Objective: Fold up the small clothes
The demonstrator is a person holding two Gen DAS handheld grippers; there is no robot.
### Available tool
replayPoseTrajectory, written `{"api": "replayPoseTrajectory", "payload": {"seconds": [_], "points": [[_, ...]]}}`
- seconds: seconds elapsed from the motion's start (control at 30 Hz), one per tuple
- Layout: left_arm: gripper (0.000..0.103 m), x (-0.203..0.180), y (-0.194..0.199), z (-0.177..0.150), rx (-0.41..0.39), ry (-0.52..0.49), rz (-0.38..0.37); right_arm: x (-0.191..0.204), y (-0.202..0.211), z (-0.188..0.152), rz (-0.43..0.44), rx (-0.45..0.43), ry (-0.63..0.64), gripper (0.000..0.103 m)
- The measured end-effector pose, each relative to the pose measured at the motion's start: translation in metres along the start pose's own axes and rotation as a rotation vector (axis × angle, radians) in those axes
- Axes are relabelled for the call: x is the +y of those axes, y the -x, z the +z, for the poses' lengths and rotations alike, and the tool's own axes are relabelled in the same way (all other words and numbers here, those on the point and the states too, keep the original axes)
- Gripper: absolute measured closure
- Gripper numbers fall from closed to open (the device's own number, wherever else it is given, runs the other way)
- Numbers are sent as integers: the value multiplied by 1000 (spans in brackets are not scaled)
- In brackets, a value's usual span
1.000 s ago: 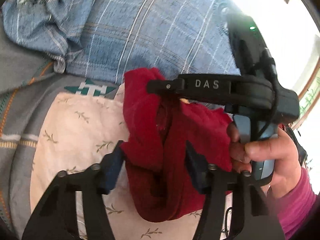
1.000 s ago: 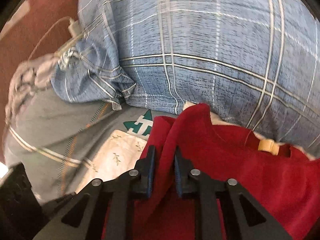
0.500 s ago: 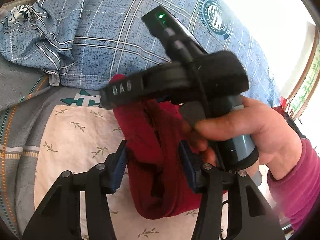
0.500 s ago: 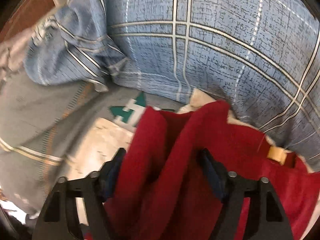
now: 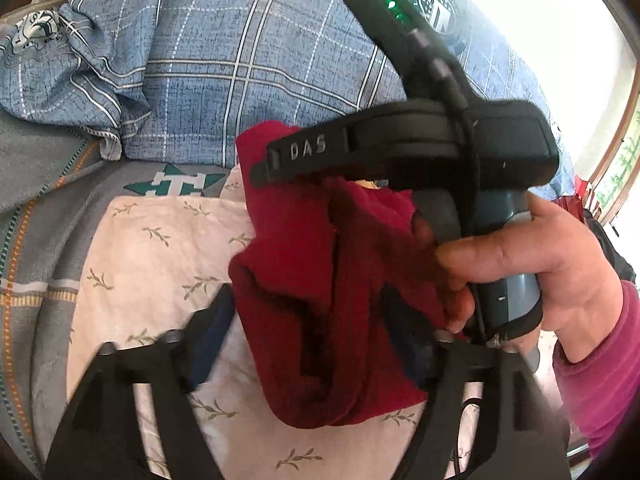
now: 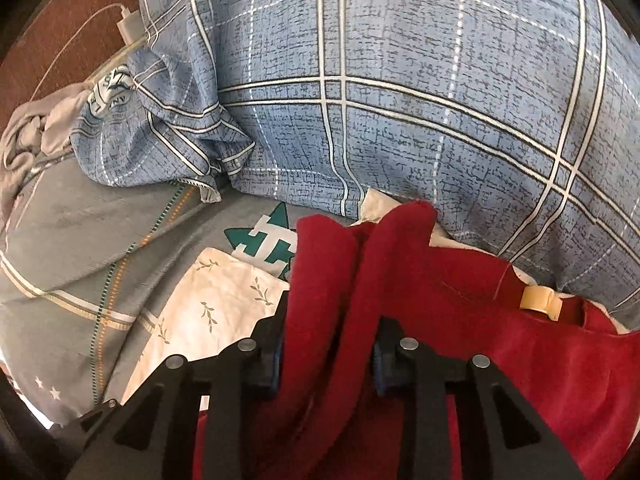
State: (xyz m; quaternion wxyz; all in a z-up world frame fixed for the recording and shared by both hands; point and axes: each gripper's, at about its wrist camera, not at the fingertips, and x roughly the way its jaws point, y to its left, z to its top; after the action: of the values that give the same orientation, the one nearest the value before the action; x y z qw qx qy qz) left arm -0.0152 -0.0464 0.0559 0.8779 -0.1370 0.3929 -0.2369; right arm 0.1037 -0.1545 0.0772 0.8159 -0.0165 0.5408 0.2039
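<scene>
A small dark red garment (image 5: 320,280) lies bunched on a white leaf-print cloth (image 5: 160,256). My left gripper (image 5: 308,328) is open, its fingers either side of the red bunch. The right gripper (image 6: 326,344) stands with its jaws apart around a raised fold of the red garment (image 6: 500,344); its fingers partly close on the fold. In the left wrist view the right gripper's body (image 5: 420,152) and the hand holding it sit over the garment's far side. A tan label (image 6: 538,300) shows at the garment's neckline.
A blue plaid quilt (image 6: 400,100) is heaped right behind the garment. A grey blanket (image 6: 80,232) with a green emblem (image 6: 264,244) lies under the white cloth. A white charger and cable (image 6: 128,26) lie at far left on a brown surface.
The right gripper opened from shut on the fold a second ago, then narrowed again around it. The left gripper stayed open around the bunch and the red cloth shifted slightly.
</scene>
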Motion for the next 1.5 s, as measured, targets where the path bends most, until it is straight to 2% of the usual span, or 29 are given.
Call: {"api": "replayPoseTrajectory", "payload": {"seconds": [0.2, 0.3, 0.53, 0.77, 1.0, 1.5], "points": [[20, -1, -10, -6, 16, 2, 11, -10, 21, -2, 42, -33, -43, 73], [73, 1, -11, -5, 20, 33, -19, -14, 34, -6, 40, -70, -54, 76], [78, -37, 14, 4, -44, -19, -27, -27, 85, -17, 36, -186, -48, 77], [79, -84, 17, 19, -42, -67, -52, -64, 128, -24, 12, -221, -91, 77], [79, -104, 11, 23, -19, -97, -26, -88, 140, -36, 20, -230, -145, 77], [80, -134, 1, 26, 4, -135, -19, -116, 157, -51, -3, -237, -172, 78]]}}
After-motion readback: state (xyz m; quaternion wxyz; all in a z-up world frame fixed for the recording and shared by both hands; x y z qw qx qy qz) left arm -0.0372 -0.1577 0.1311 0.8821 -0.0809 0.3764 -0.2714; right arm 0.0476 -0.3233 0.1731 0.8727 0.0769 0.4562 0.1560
